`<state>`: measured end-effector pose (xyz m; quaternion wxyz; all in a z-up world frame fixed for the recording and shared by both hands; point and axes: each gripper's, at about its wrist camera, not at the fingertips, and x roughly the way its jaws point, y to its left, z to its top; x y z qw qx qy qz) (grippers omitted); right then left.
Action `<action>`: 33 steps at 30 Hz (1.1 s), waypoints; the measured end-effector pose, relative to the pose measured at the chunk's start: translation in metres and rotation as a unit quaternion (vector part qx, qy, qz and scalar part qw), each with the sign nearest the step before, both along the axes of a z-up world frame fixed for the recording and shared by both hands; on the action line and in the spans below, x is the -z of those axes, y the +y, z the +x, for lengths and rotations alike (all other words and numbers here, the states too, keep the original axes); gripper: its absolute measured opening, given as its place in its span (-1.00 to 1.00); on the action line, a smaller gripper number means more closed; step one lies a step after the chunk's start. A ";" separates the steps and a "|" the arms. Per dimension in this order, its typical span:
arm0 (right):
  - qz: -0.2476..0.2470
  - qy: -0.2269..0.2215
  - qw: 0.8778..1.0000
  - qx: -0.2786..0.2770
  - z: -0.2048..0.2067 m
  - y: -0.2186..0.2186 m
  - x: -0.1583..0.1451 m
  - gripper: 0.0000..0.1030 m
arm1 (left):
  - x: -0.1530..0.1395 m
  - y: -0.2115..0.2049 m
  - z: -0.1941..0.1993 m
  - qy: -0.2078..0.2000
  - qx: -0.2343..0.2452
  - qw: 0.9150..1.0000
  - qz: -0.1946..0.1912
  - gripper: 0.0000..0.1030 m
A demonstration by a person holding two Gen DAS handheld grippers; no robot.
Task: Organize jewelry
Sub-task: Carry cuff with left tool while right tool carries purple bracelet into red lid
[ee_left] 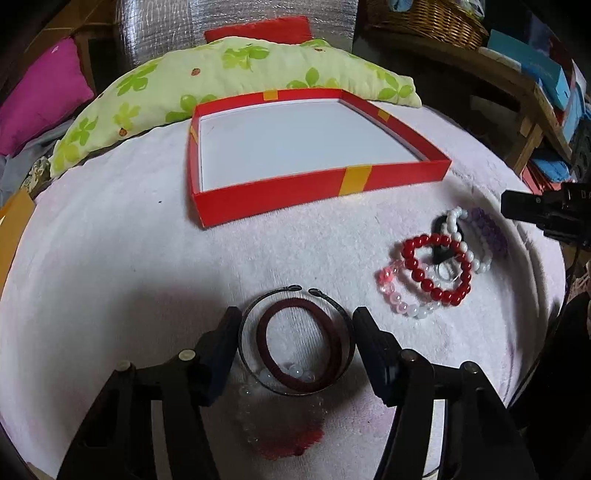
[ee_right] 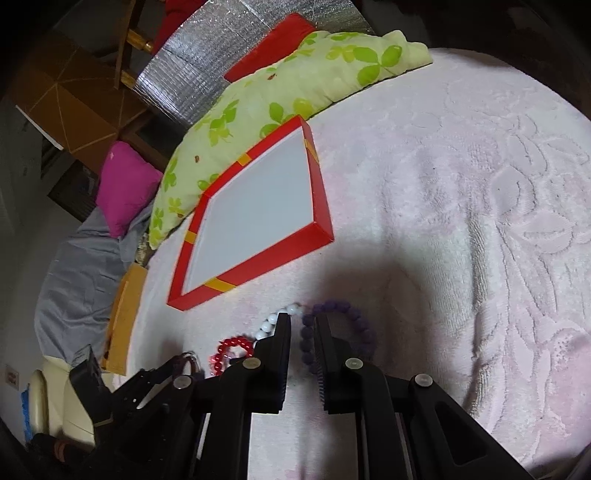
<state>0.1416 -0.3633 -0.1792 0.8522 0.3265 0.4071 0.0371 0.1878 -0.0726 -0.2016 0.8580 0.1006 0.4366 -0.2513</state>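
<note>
A red box lid (ee_left: 295, 192) with a white inside lies open on the pink blanket; it also shows in the right wrist view (ee_right: 258, 206). My left gripper (ee_left: 295, 325) is open, its jaws either side of a dark metal bangle (ee_left: 242, 345) and a maroon band (ee_left: 334, 338). A clear bead bracelet (ee_left: 258, 406) with a red tassel lies under them. To the right lies a pile of red (ee_left: 436, 269), white, pink and purple bead bracelets. My right gripper (ee_right: 303, 321) is nearly shut around one side of the purple bead bracelet (ee_right: 364, 328).
A green floral pillow (ee_left: 221, 81) lies behind the box, with a red cushion and a magenta cushion (ee_left: 40, 96) further back. A wicker basket (ee_left: 428, 18) and blue boxes stand on a wooden shelf at the right. The blanket (ee_right: 461, 184) stretches right.
</note>
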 end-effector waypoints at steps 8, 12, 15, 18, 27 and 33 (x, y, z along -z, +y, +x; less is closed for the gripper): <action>0.025 -0.003 0.999 0.024 -0.003 -0.010 -0.005 -0.67 | -0.035 0.004 0.002 -0.031 0.001 0.999 -0.040 0.23; -0.016 0.018 0.999 0.040 -0.004 -0.013 -0.007 -0.37 | -0.041 0.006 0.005 -0.036 -0.003 0.998 -0.041 0.23; -0.059 0.038 0.997 0.035 -0.001 -0.008 -0.004 0.38 | -0.044 0.011 0.006 -0.034 -0.012 0.998 -0.044 0.23; -0.111 0.040 0.993 0.011 0.001 0.004 -0.001 0.10 | -0.045 0.013 0.005 -0.037 -0.015 0.998 -0.044 0.23; -0.208 0.068 0.976 -0.004 0.007 0.019 0.009 -0.80 | -0.052 0.011 0.000 -0.046 -0.012 0.998 -0.039 0.23; -0.180 0.024 0.983 0.022 -0.007 0.005 -0.023 -0.80 | -0.069 0.005 0.011 -0.063 0.001 0.998 -0.027 0.23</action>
